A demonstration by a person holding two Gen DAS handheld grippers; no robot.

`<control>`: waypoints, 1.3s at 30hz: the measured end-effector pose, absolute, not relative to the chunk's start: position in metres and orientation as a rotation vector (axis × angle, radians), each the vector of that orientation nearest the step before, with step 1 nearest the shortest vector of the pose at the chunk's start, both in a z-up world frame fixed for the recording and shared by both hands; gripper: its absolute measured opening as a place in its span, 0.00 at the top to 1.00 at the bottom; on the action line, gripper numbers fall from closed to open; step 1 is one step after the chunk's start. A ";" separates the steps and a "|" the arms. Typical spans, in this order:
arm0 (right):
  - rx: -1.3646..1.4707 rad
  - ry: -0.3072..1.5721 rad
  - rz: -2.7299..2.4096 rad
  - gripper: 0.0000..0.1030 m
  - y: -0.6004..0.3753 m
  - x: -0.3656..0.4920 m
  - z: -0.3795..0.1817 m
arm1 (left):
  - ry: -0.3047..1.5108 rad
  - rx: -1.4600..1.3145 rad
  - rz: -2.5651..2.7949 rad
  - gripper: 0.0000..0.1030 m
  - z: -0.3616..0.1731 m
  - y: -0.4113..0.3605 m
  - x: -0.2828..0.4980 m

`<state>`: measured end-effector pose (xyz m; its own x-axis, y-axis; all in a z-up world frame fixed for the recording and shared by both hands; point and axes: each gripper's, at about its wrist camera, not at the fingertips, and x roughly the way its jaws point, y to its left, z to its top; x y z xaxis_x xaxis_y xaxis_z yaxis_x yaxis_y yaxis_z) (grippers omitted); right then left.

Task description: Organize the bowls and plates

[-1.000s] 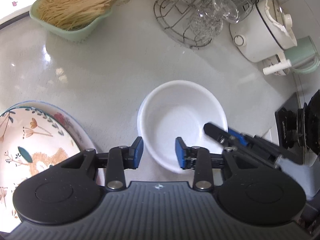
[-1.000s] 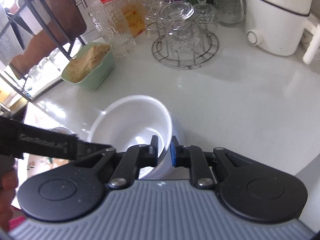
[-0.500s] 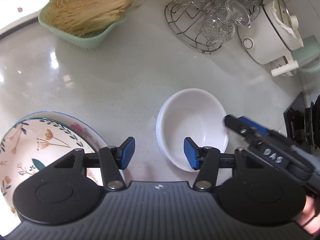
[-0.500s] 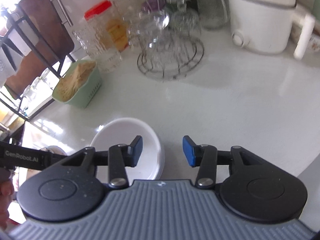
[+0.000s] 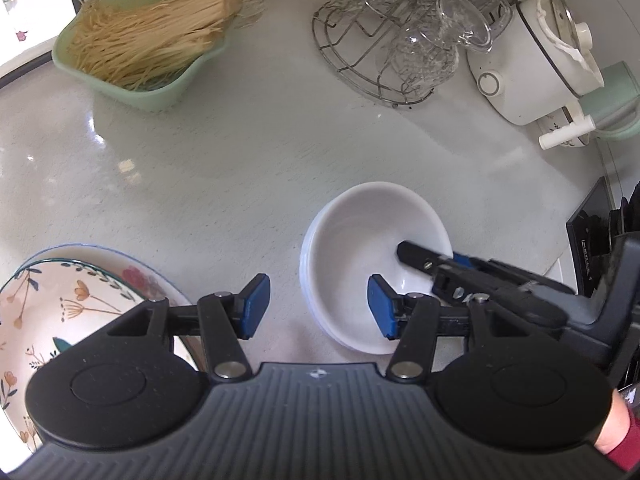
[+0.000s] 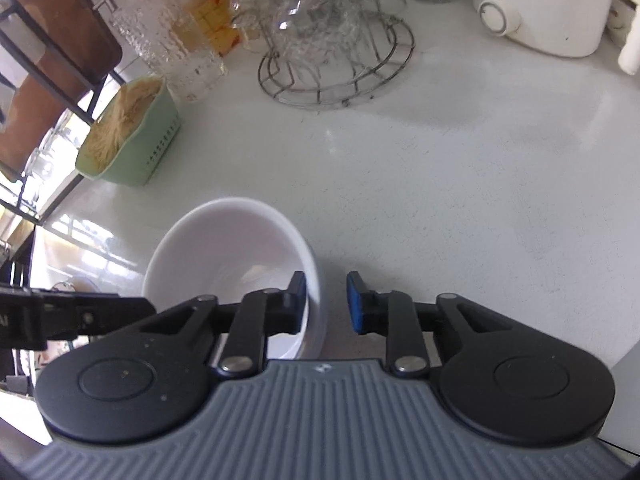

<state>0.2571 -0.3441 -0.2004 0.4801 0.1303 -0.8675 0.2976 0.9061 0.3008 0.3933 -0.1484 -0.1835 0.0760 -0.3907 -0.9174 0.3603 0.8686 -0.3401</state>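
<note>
- The left gripper [image 5: 316,306] hangs with its jaws spread and released; one blue pad sits over the white bowls [image 5: 360,248], the other over bare table [image 5: 240,184].
- The right gripper [image 6: 326,304] straddles the bowls' near rim with its jaws parted, one finger inside and one outside, not clamping.
- The white bowls stand nested on the table, beside the stacked floral plates [image 5: 60,300] at the left.
- Farther back sit a green basket of noodles [image 5: 144,52], a wire rack of glasses [image 5: 400,40] and a white cooker [image 5: 532,76].
</note>
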 end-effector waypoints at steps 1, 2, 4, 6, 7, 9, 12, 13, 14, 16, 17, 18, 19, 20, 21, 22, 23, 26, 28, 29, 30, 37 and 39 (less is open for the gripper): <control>0.451 1.079 -0.098 0.77 -0.344 0.257 -0.201 | 1.384 -0.032 -0.565 0.42 -0.184 -0.149 0.394; 0.452 1.078 -0.090 0.77 -0.345 0.258 -0.202 | 1.388 -0.037 -0.569 0.42 -0.185 -0.149 0.394; 0.445 1.077 -0.082 0.84 -0.344 0.261 -0.202 | 1.403 -0.044 -0.579 0.42 -0.187 -0.151 0.394; 0.439 1.080 -0.082 0.85 -0.343 0.261 -0.201 | 1.407 -0.029 -0.591 0.42 -0.189 -0.154 0.393; 0.439 1.079 -0.081 0.86 -0.343 0.261 -0.201 | 1.407 -0.018 -0.597 0.42 -0.190 -0.156 0.392; 0.450 1.081 -0.081 0.87 -0.344 0.259 -0.201 | 1.417 -0.010 -0.612 0.42 -0.192 -0.159 0.391; 0.457 1.078 -0.104 0.87 -0.348 0.255 -0.200 | 1.443 0.000 -0.641 0.42 -0.199 -0.165 0.388; 0.464 1.077 -0.113 0.87 -0.350 0.253 -0.199 | 1.447 0.009 -0.648 0.42 -0.200 -0.167 0.386; 0.471 1.077 -0.122 0.87 -0.353 0.250 -0.199 | 1.449 0.017 -0.651 0.42 -0.202 -0.170 0.385; 0.485 1.076 -0.142 0.87 -0.358 0.244 -0.198 | 1.456 0.029 -0.661 0.42 -0.205 -0.174 0.382; 0.492 1.075 -0.149 0.87 -0.360 0.241 -0.198 | 1.459 0.031 -0.665 0.42 -0.206 -0.176 0.382; 0.498 1.075 -0.156 0.87 -0.362 0.238 -0.198 | 1.461 0.032 -0.669 0.42 -0.208 -0.178 0.381; 0.503 1.074 -0.161 0.87 -0.363 0.235 -0.198 | 1.464 0.035 -0.674 0.42 -0.209 -0.181 0.381; 0.508 1.074 -0.163 0.87 -0.363 0.233 -0.199 | 1.468 0.039 -0.682 0.42 -0.212 -0.183 0.381; 0.514 1.071 -0.165 0.87 -0.364 0.231 -0.199 | 1.475 0.041 -0.692 0.42 -0.215 -0.185 0.381; 0.513 1.068 -0.167 0.87 -0.364 0.230 -0.199 | 1.487 0.038 -0.697 0.42 -0.218 -0.188 0.381; 0.514 1.066 -0.170 0.87 -0.364 0.229 -0.199 | 1.497 0.030 -0.699 0.42 -0.222 -0.190 0.382; 0.514 1.059 -0.172 0.87 -0.363 0.229 -0.199 | 1.516 0.016 -0.697 0.43 -0.230 -0.194 0.384; 0.513 1.054 -0.171 0.87 -0.363 0.228 -0.199 | 1.509 0.020 -0.690 0.48 -0.232 -0.195 0.384; 0.511 1.052 -0.171 0.87 -0.363 0.228 -0.199 | 1.506 0.022 -0.685 0.51 -0.233 -0.196 0.385; 0.508 1.050 -0.170 0.87 -0.363 0.228 -0.199 | 1.505 0.022 -0.677 0.52 -0.234 -0.196 0.386; 0.508 1.041 -0.169 0.86 -0.363 0.228 -0.200 | 1.482 0.005 -0.663 0.74 -0.241 -0.194 0.396; 0.501 1.035 -0.165 0.86 -0.362 0.227 -0.200 | 1.466 0.001 -0.665 0.75 -0.241 -0.194 0.398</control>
